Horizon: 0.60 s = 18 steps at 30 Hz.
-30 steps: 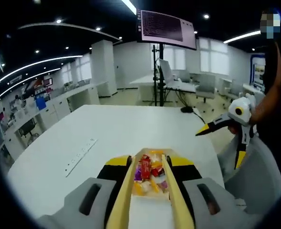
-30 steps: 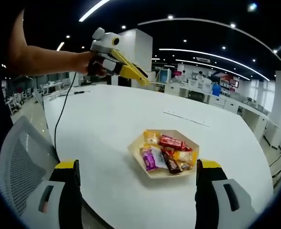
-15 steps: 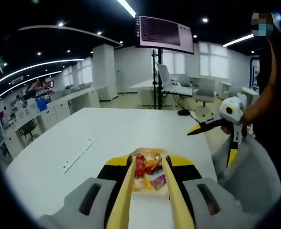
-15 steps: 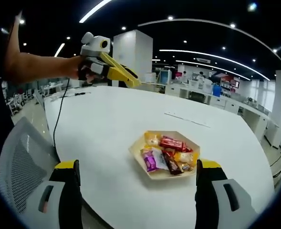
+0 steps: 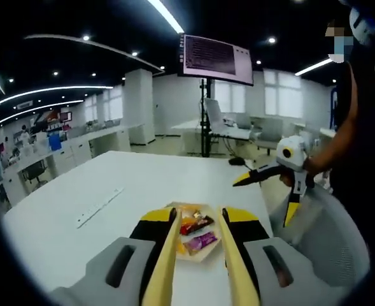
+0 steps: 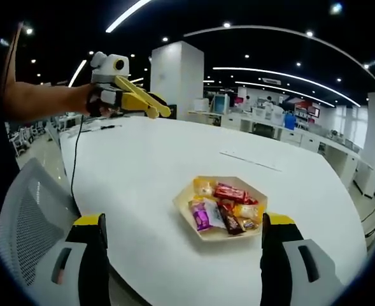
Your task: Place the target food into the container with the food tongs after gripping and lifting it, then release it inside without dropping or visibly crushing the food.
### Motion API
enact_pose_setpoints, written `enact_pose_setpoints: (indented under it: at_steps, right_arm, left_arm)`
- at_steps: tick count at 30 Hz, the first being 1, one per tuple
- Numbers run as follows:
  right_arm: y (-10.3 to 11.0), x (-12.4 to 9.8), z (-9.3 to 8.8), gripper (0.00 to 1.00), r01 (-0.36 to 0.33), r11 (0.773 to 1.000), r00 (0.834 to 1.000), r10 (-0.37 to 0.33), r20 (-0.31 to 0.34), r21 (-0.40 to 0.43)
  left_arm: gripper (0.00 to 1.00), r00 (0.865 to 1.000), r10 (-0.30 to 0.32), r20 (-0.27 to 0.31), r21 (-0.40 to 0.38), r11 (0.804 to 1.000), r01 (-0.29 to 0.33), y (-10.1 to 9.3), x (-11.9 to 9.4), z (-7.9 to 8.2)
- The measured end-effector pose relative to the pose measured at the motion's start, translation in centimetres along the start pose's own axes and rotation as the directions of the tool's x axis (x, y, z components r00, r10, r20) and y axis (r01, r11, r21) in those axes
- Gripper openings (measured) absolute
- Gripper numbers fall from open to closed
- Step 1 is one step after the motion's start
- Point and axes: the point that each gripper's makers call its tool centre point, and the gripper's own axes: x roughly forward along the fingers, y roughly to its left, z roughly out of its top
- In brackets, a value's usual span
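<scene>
A hexagonal wooden tray (image 6: pixel 182 205) of wrapped snacks sits on the white table, with a red bar (image 6: pixel 228 191) and a purple packet (image 6: pixel 200 215) among them. In the left gripper view the tray (image 5: pixel 197 255) lies ahead between the two tan arms of the food tongs (image 5: pixel 163 255). My left gripper (image 5: pixel 197 213) is shut on those tongs, which stand spread with nothing between them. From the right gripper view, the left gripper (image 6: pixel 142 101) hovers high, to the far left of the tray. My right gripper (image 6: pixel 184 218) is wide open and empty, short of the tray; the left gripper view catches it (image 5: pixel 261 203) beside the table edge.
A white power strip (image 6: pixel 247 159) lies on the table beyond the tray. A grey mesh chair (image 6: pixel 31 217) stands at the table's near edge. A cable (image 6: pixel 79 153) runs over the far left edge. A monitor on a stand (image 5: pixel 214 57) rises behind the table. A person stands at right.
My left gripper with the tongs has drawn back and away from the tray, which now looks smaller between the tong arms. The right gripper and the tray have stayed put.
</scene>
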Motion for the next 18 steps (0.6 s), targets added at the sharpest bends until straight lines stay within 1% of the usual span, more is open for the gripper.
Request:
enact_pose_setpoints:
  at_steps: [2,4,9,11,14,18]
  right_arm:
    - [0.0,0.0,0.0,0.99,-0.002,1.0,1.0,0.002,0.002,0.005]
    - [0.1,0.1,-0.1,0.99,-0.005,1.0,1.0,0.005,-0.006,-0.004]
    - [0.3,0.1,-0.1,0.99,-0.014,1.0,1.0,0.014,-0.005,-0.008]
    - [0.3,0.1,0.0,0.99,-0.014,1.0,1.0,0.014,-0.004,-0.007]
    - [0.4,0.0,0.0,0.99,-0.015,1.0,1.0,0.015,-0.004,-0.007]
    - [0.6,0.1,0.0,0.99,-0.03,1.0,1.0,0.03,-0.002,-0.001]
  left_arm:
    - [0.26,1.0,-0.004,0.007,-0.013,1.0,0.004,-0.3,-0.2,-0.1]
    - [0.26,1.0,-0.001,0.032,-0.03,1.0,0.002,-0.5,-0.5,0.0]
    - [0.25,0.999,-0.004,0.053,-0.017,1.0,0.004,-1.3,-1.1,-0.1]
    - [0.25,0.998,0.005,0.062,-0.014,1.0,-0.004,-1.4,-1.3,0.0]
    - [0.25,0.998,0.013,0.066,0.001,1.0,-0.013,-1.4,-1.7,-0.1]
    - [0.25,0.998,0.015,0.068,-0.021,1.0,-0.013,-1.4,-2.1,-0.4]
